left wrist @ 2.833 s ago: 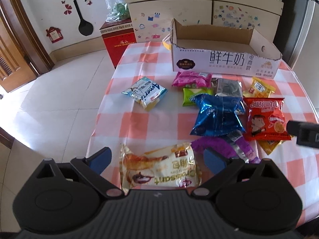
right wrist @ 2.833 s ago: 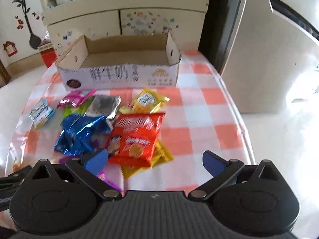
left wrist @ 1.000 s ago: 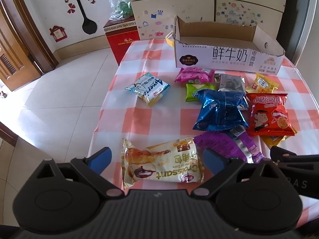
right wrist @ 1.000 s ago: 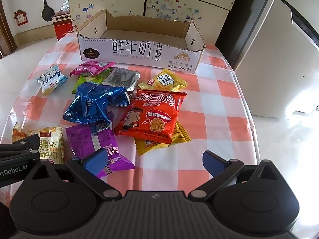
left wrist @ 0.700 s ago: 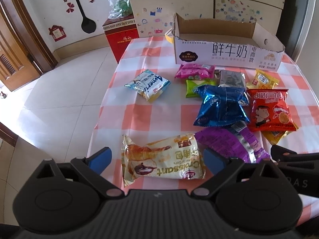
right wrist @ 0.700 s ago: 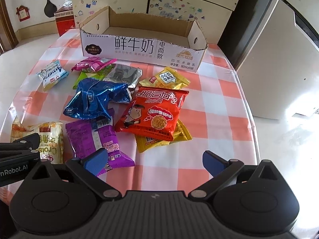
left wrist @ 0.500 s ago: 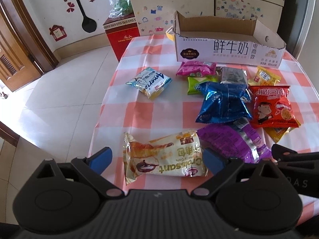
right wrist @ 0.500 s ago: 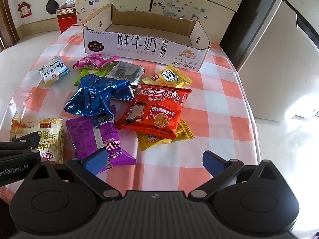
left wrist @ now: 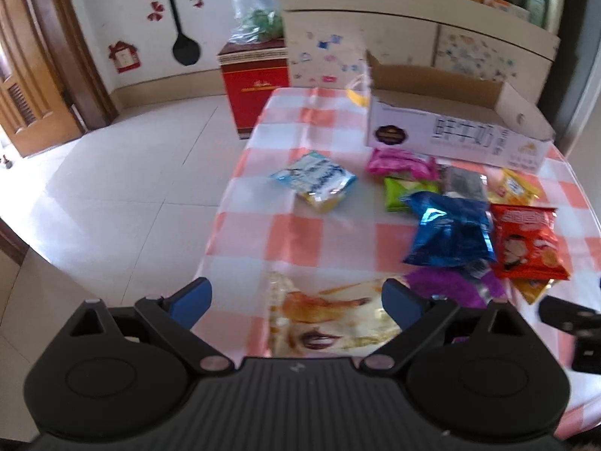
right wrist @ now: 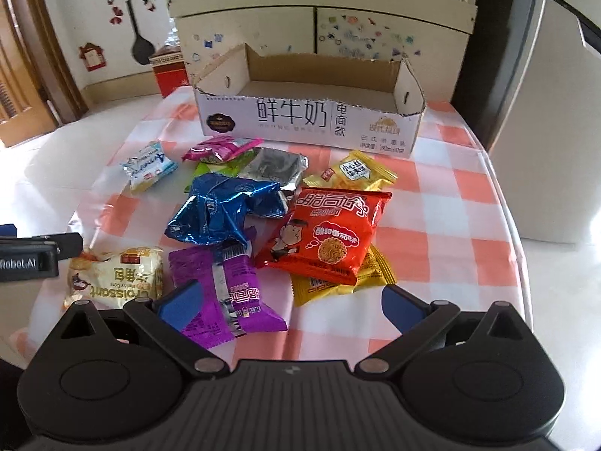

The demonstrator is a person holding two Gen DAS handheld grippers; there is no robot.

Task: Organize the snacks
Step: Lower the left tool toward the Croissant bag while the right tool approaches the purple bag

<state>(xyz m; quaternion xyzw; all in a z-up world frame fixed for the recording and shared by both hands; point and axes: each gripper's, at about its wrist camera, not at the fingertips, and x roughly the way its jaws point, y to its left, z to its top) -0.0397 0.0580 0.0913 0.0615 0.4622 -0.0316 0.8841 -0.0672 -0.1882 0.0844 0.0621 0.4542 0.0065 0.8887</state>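
Several snack packets lie on a checked tablecloth before an empty open cardboard box. My left gripper is open just above a croissant packet, which lies between its fingers. My right gripper is open and empty over the near edge of a purple packet. A red noodle packet, a blue foil packet and yellow packets lie beyond. The croissant packet also shows in the right wrist view, with the left gripper's body beside it.
A light-blue packet lies apart at the left. Pink, green and silver packets lie near the box. A red carton stands on the floor behind the table. A cabinet is behind, a fridge at right.
Both grippers have moved forward and lower toward the packets. The left one has closed in on the croissant packet, which now fills the space between its fingers. No packet has moved.
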